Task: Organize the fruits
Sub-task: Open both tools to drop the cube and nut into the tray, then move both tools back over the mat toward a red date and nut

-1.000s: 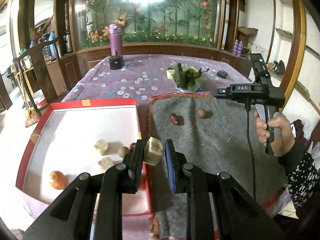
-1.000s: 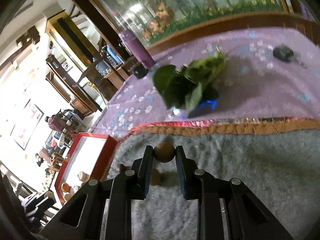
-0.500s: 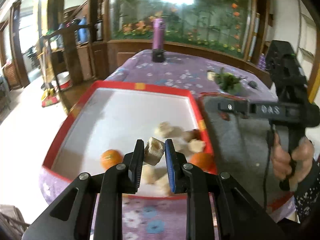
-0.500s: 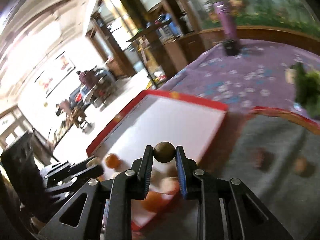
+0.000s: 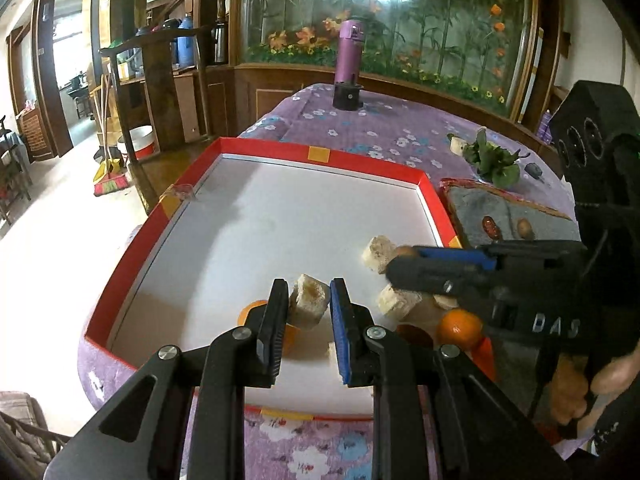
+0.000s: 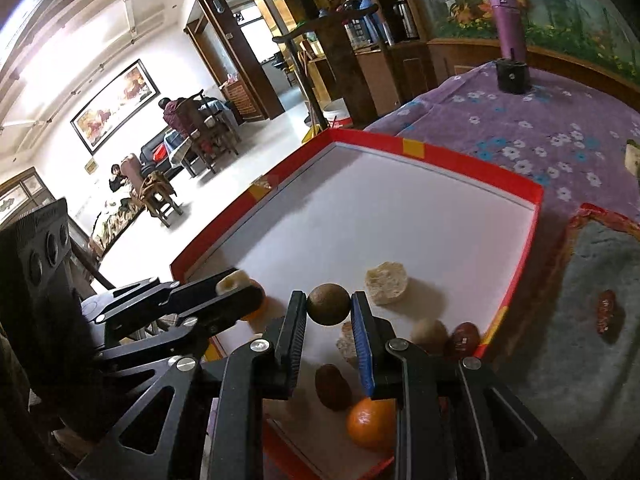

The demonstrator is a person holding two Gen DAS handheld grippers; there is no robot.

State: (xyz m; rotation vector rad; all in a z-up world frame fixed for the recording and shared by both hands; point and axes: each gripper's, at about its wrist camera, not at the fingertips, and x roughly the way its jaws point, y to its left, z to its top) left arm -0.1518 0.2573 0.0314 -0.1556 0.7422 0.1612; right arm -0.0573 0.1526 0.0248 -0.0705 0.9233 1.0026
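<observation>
My left gripper (image 5: 309, 300) is shut on a pale fruit chunk (image 5: 307, 305) and holds it above the near part of the red-rimmed white tray (image 5: 320, 153). My right gripper (image 6: 328, 312) is shut on a round brown fruit (image 6: 327, 309) above the same tray (image 6: 412, 147). In the tray lie pale chunks (image 6: 386, 283), oranges (image 6: 369, 423), and dark red dates (image 6: 332, 385). The right gripper also shows in the left wrist view (image 5: 404, 258), over the tray's right side. A date (image 5: 490, 227) and a brown fruit (image 5: 523, 227) lie on the grey mat (image 5: 476, 204).
A purple bottle (image 5: 349, 65) stands on the far end of the purple flowered tablecloth (image 5: 376, 136). Green leaves (image 5: 493, 160) lie beyond the mat. The table's left edge drops to the floor, where a broom (image 5: 109, 184) and chairs (image 6: 160, 196) stand.
Both grippers have moved left from the grey mat to above the tray, each carrying its fruit. They now hover side by side over the tray's near end.
</observation>
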